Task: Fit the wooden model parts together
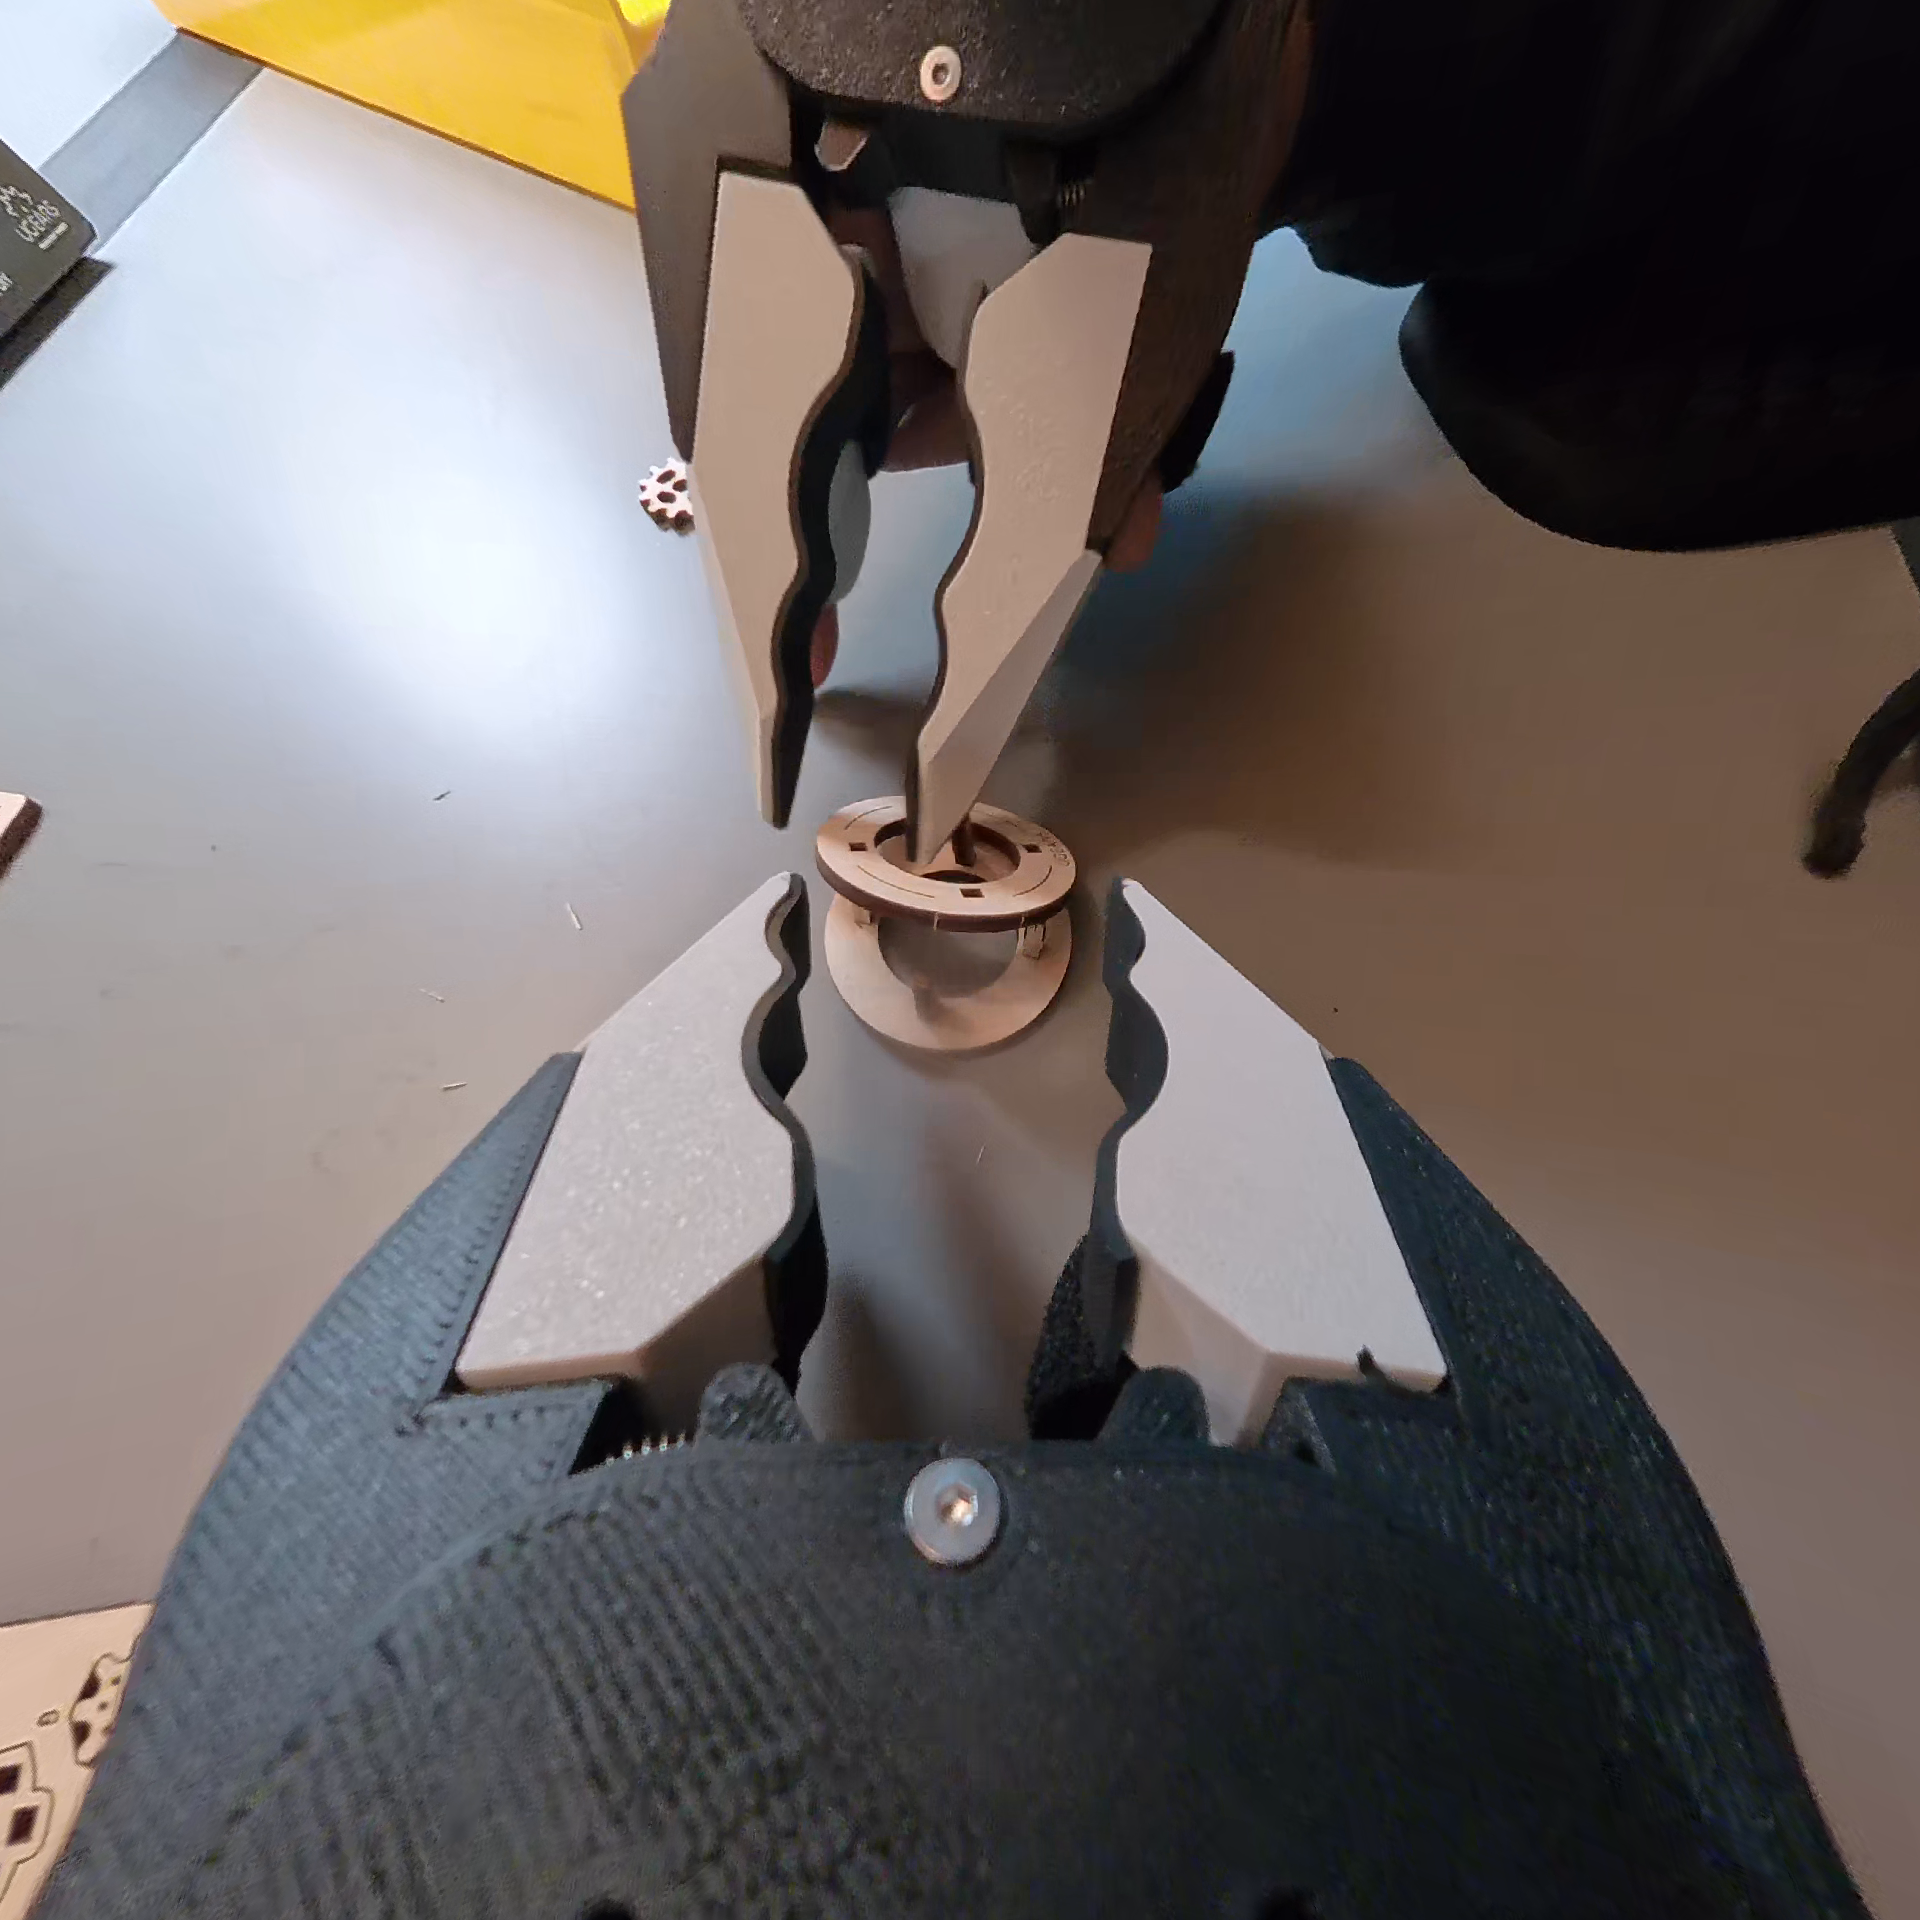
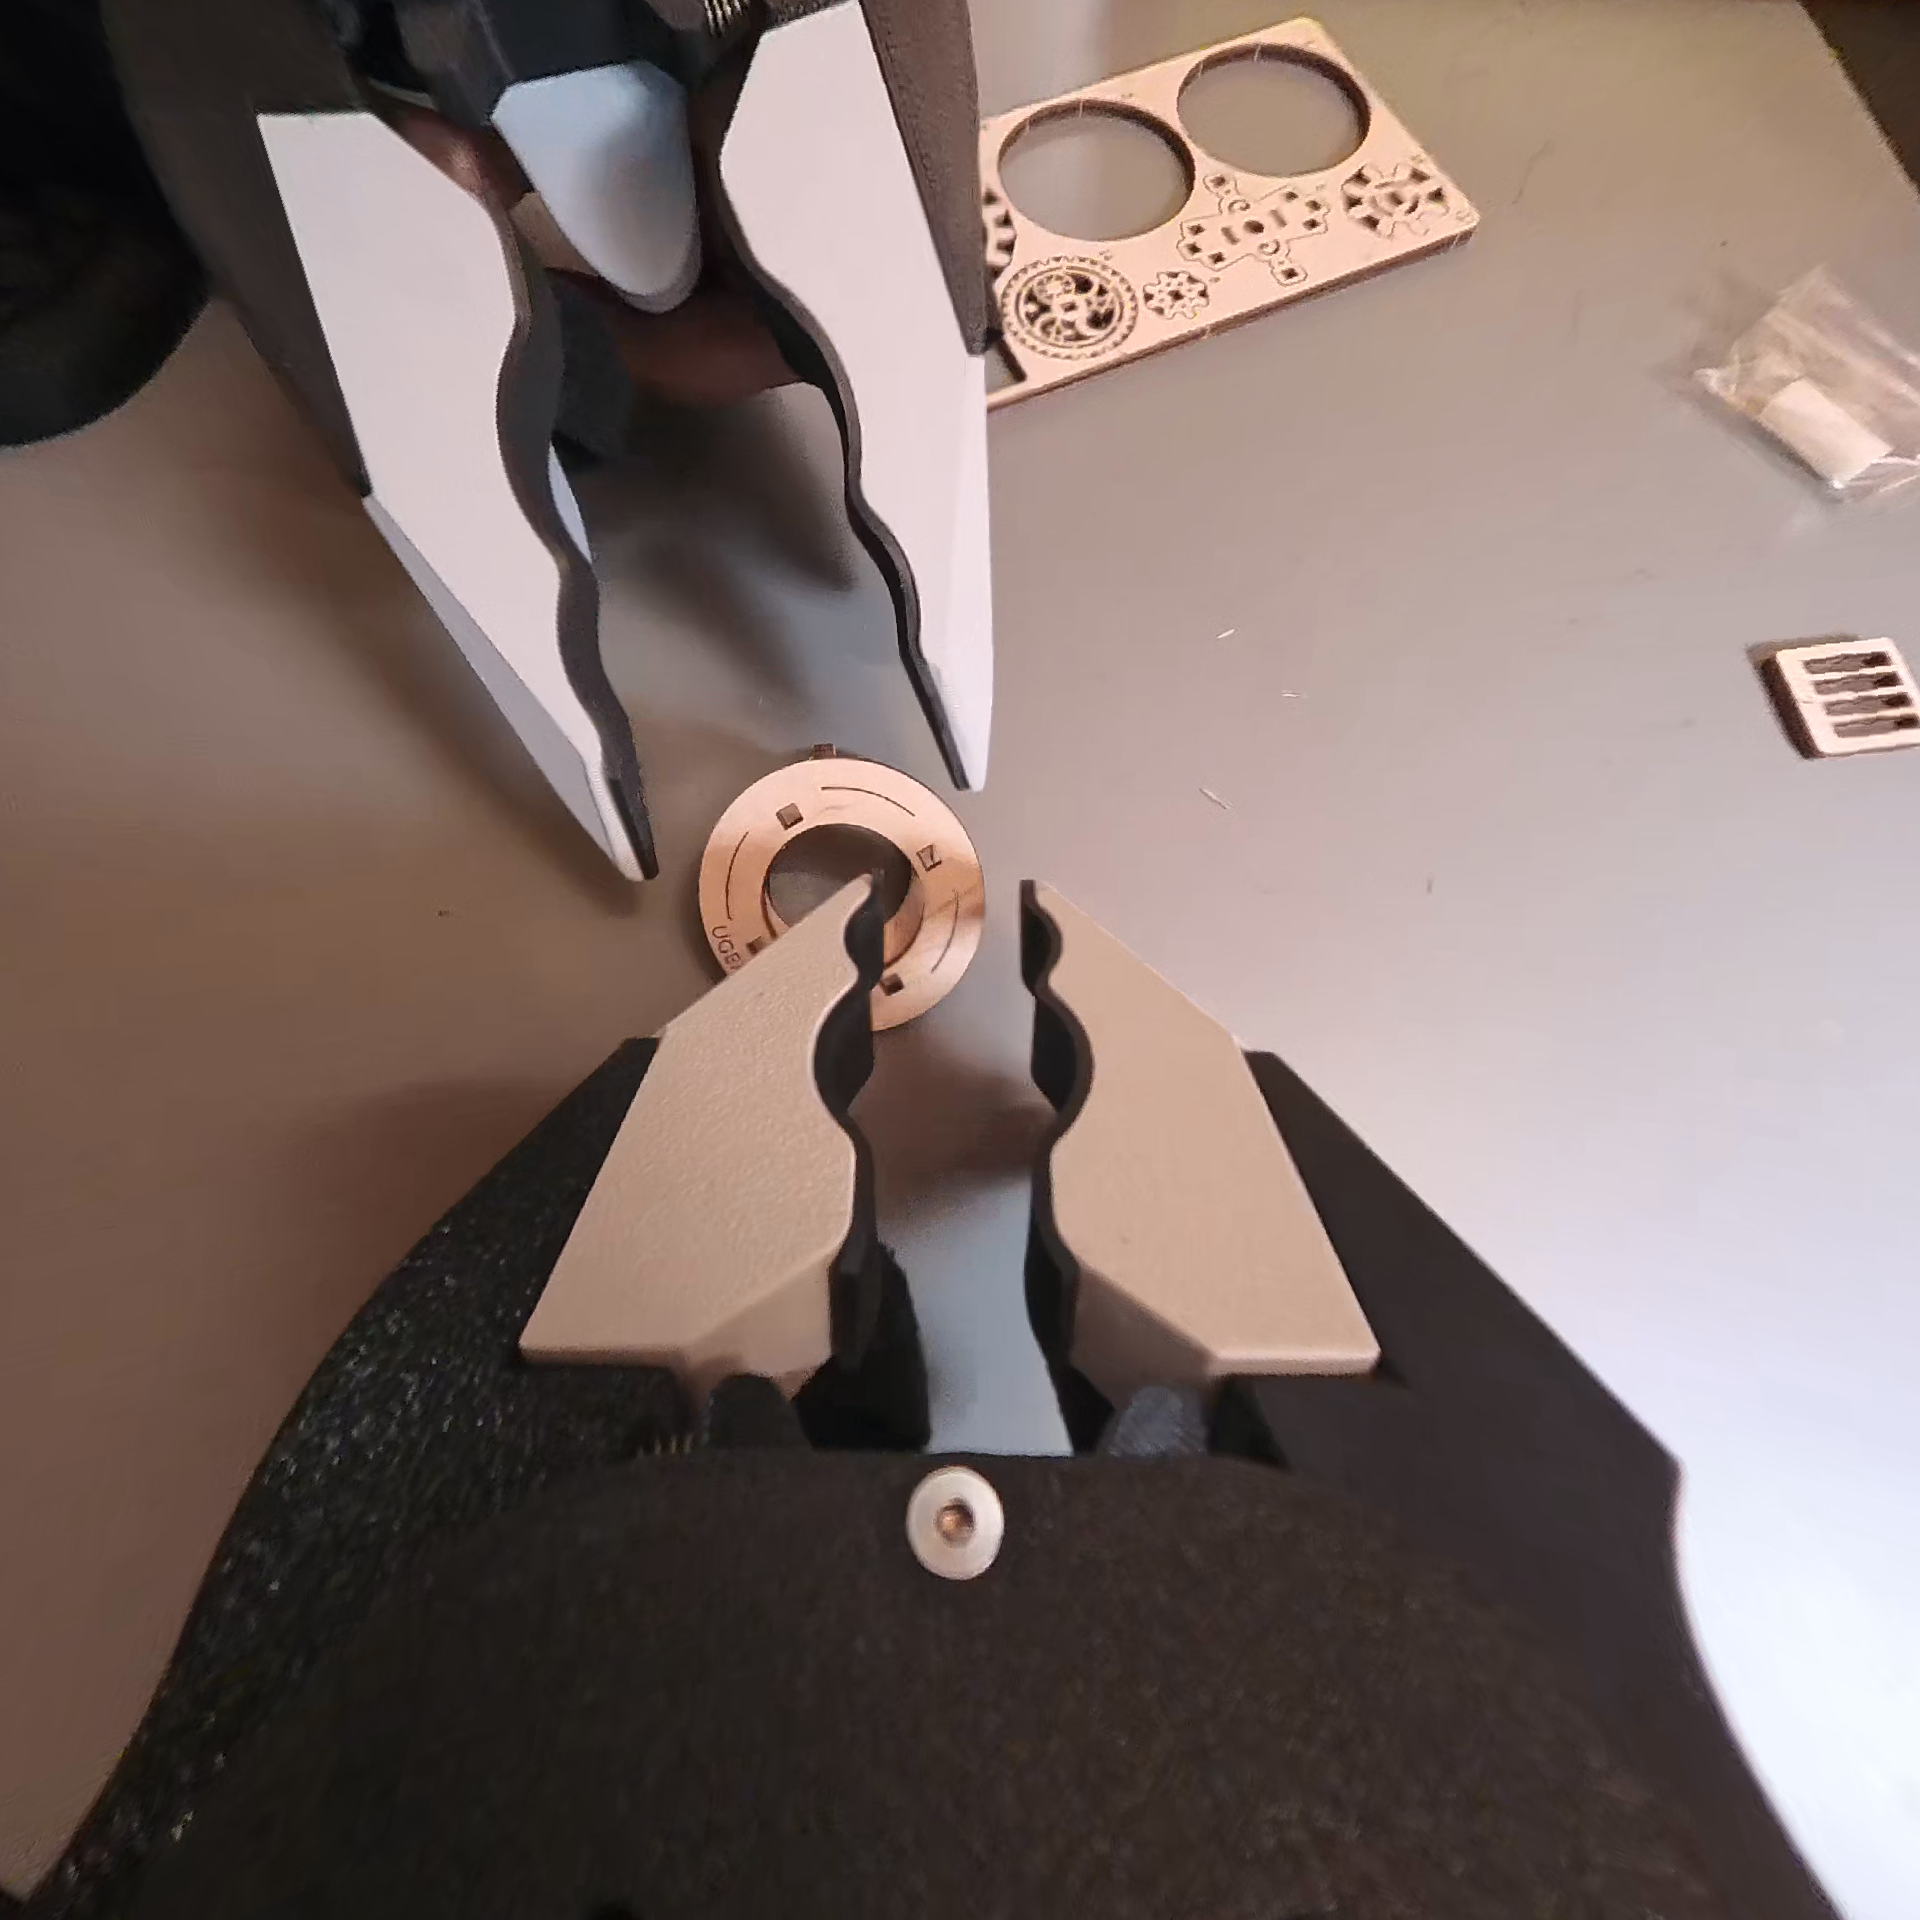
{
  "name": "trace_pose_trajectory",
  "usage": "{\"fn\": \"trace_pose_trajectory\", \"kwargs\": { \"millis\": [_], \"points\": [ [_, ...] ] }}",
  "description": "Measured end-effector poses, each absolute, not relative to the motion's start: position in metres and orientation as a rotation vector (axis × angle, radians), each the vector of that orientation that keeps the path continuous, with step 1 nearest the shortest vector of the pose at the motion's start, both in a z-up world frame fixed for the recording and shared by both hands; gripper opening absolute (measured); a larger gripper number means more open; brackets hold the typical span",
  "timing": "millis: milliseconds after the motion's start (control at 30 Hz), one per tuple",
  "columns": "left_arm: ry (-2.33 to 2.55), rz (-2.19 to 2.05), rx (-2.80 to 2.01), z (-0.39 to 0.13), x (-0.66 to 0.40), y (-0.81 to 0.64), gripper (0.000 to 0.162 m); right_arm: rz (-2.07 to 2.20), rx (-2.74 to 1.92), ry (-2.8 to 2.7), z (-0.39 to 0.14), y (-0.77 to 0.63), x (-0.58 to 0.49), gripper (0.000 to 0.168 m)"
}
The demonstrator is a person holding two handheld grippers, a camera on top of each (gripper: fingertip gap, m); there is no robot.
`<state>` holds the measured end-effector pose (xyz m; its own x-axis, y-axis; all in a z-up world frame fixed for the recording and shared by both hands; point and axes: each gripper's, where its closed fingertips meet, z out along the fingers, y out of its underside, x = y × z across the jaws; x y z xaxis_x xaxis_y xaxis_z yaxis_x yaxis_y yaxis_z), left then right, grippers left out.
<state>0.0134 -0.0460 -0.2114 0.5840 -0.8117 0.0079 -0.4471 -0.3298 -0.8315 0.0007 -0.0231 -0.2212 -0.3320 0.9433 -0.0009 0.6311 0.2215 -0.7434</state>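
A wooden model part lies on the grey table point(image 1: 312, 623): an upper ring point(image 1: 940, 871) stands on small pegs over a lower ring point(image 1: 945, 997). In the right wrist view the ring point(image 2: 748, 862) shows from above. My right gripper point(image 2: 948, 886) is open and straddles the ring's band, with one fingertip point(image 2: 862, 904) inside the centre hole and the other outside the rim. It also shows in the left wrist view point(image 1: 857, 831), coming down from above. My left gripper point(image 1: 958, 888) is open and empty, its tips at either side of the rings without touching; it also shows in the right wrist view point(image 2: 800, 821).
A wooden sheet with cut-outs point(image 2: 1226, 197), a clear plastic bag point(image 2: 1808, 384) and a small slotted wooden piece point(image 2: 1844, 712) lie at the right. A small wooden gear point(image 1: 665, 497), a yellow object point(image 1: 436, 94) and a black box point(image 1: 42, 218) lie beyond the left gripper. Left and right tips are no more than a few centimetres apart. Both grippers' tips are roughly 20 cm from the small slotted wooden piece point(image 2: 1844, 712).
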Motion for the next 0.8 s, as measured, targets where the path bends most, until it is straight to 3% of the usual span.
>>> {"fn": "trace_pose_trajectory", "kwargs": {
  "millis": [100, 467, 800],
  "points": [
    [1.000, -0.541, -1.981, -0.213, 0.012, -0.046, 0.056, 0.897, -1.454, -2.071, -0.222, -0.025, 0.000, 0.009],
    [1.001, -0.505, -1.937, -0.205, 0.005, -0.046, 0.066, 0.792, -1.803, -2.096, -0.212, -0.029, -0.009, 0.009],
    [1.054, -0.482, -1.954, -0.216, 0.008, -0.049, 0.053, 0.726, -1.802, -2.155, -0.218, -0.032, -0.007, 0.010]
  ]
}}
